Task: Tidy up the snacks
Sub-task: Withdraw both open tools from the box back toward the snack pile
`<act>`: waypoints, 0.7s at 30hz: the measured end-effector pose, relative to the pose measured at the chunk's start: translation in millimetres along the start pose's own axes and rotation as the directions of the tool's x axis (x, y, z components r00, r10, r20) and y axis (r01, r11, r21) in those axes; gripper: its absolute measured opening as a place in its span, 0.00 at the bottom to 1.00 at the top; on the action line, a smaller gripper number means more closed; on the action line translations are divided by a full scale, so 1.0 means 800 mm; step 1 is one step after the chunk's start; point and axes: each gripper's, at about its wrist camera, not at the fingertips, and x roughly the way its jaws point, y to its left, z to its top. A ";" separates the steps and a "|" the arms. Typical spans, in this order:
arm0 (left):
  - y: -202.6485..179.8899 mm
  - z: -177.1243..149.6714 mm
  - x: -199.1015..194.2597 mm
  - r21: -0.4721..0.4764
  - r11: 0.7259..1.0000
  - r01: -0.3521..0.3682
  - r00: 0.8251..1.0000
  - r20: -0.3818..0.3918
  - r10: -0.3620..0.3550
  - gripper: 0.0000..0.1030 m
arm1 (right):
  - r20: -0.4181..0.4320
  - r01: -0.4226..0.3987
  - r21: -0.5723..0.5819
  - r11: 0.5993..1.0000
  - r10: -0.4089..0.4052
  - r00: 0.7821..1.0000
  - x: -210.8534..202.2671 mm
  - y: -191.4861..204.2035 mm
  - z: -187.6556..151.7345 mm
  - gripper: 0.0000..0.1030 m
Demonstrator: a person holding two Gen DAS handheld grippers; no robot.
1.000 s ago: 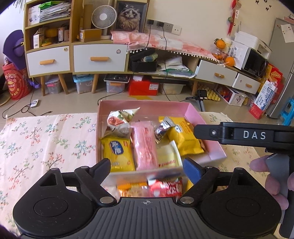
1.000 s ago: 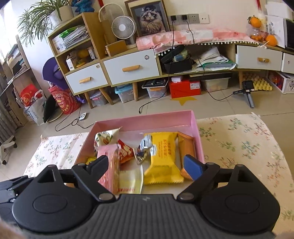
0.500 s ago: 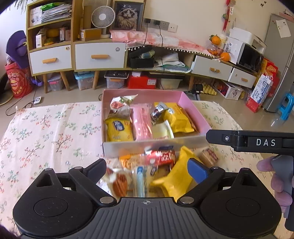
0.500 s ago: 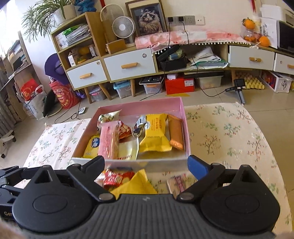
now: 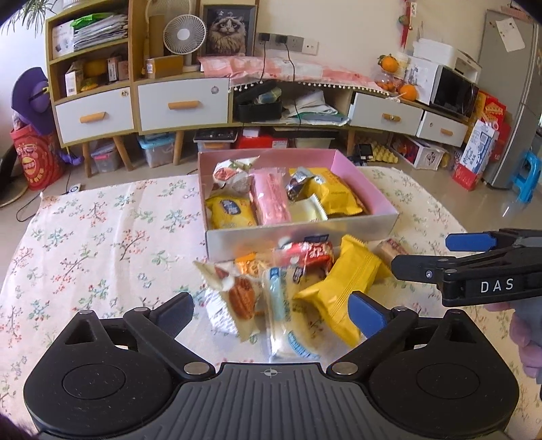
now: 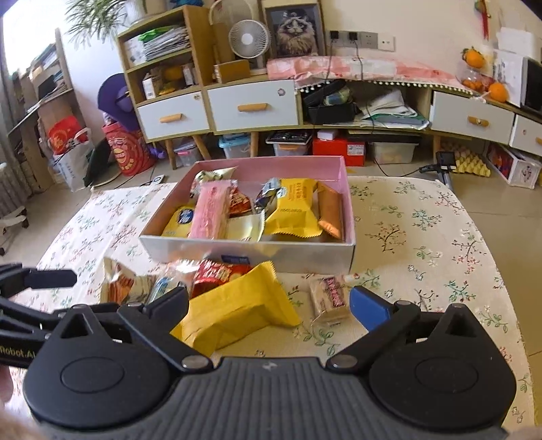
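A cream wall [image 5: 355,30] is lined by a low cabinet [image 5: 142,101] with white drawers. A fan [image 6: 249,37] and cat picture [image 6: 294,28] are set on top; the floor [image 5: 491,203] is tiled.

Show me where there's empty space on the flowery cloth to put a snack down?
The tablecloth is bare left of the pink box, and again right of it toward the far edge. It is crowded just in front of the box, where the loose snack pile and small wafer pack lie, and inside the box.
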 end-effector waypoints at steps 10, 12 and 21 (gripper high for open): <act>0.020 -0.018 -0.013 -0.001 1.000 -0.001 1.000 0.013 0.001 0.97 | 0.003 -0.028 -0.043 0.999 0.028 1.000 -0.005 0.011 -0.022 1.00; 0.024 -0.023 -0.014 -0.005 1.000 -0.001 1.000 0.009 0.001 0.98 | 0.007 -0.031 -0.073 0.997 0.031 0.999 -0.007 0.017 -0.028 1.00; 0.040 -0.049 -0.009 0.037 0.999 -0.014 1.000 -0.013 0.015 0.98 | 0.035 -0.046 -0.159 0.986 0.052 0.998 -0.013 0.029 -0.049 1.00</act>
